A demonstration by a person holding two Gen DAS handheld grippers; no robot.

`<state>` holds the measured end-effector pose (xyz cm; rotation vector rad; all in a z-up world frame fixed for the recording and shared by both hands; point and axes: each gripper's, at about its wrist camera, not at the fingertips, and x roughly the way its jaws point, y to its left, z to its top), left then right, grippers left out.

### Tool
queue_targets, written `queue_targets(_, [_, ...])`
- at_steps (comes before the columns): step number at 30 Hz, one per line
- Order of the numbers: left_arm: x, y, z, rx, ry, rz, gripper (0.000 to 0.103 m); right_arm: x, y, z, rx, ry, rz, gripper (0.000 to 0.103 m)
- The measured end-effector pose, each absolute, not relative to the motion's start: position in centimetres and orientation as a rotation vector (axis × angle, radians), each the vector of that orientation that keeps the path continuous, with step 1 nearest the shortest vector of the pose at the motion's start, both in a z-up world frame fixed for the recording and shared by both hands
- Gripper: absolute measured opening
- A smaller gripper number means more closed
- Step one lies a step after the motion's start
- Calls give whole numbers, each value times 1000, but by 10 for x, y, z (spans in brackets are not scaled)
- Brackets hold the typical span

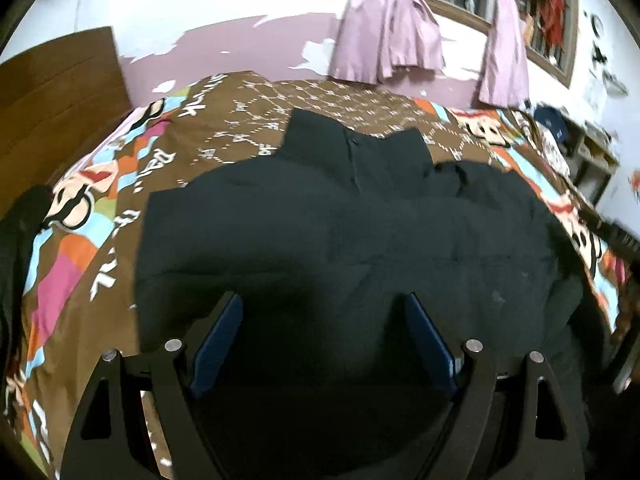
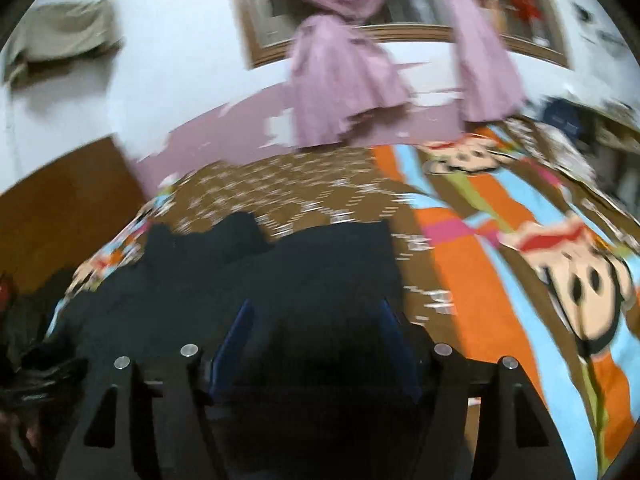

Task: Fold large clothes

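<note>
black jacket [image 1: 340, 232] on bedspread [image 1: 80, 264] | curtains [image 1: 384, 40] behind | both fingers spread (right view blurred, seemingly empty)

left wrist: close, angled down | right wrist: likewise | shared: jacket [image 1: 340, 232], bedspread [image 1: 120, 208]

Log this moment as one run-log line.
task: fold jacket | jacket: spread on bed cover, collar far side | left tongs: open above jacket | right tongs: open, nothing gripped | view: right blurred
</note>
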<state>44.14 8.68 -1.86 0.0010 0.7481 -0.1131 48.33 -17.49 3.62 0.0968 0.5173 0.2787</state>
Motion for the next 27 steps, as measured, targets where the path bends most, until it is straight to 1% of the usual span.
queue_targets(1, [443, 83, -23, 17, 754, -115, 79, 487, -168, 33, 76, 537, 308, 66])
queue_targets(4, [450, 71, -41, 93, 793, -89, 80, 499, -138, 9, -44, 636, 360, 67])
queue_targets(6, [451, 66, -51, 134, 805, -79, 86, 502, -130, -10, -104, 677, 333, 67])
queue_targets(8, [450, 63, -60, 164, 805, -76, 88, 505, -125, -29, -158, 687, 321, 67])
queue_targets(10, [449, 64, -66, 167, 797, -81, 89, 509, -126, -39, -155, 704, 326, 67])
queue_targets(20, [454, 61, -84, 183, 805, -77, 93, 518, -124, -59, -168, 726, 312, 69])
queue_targets(27, [451, 61, -89, 196, 774, -68, 94, 512, -127, -57, -160, 694, 312, 70])
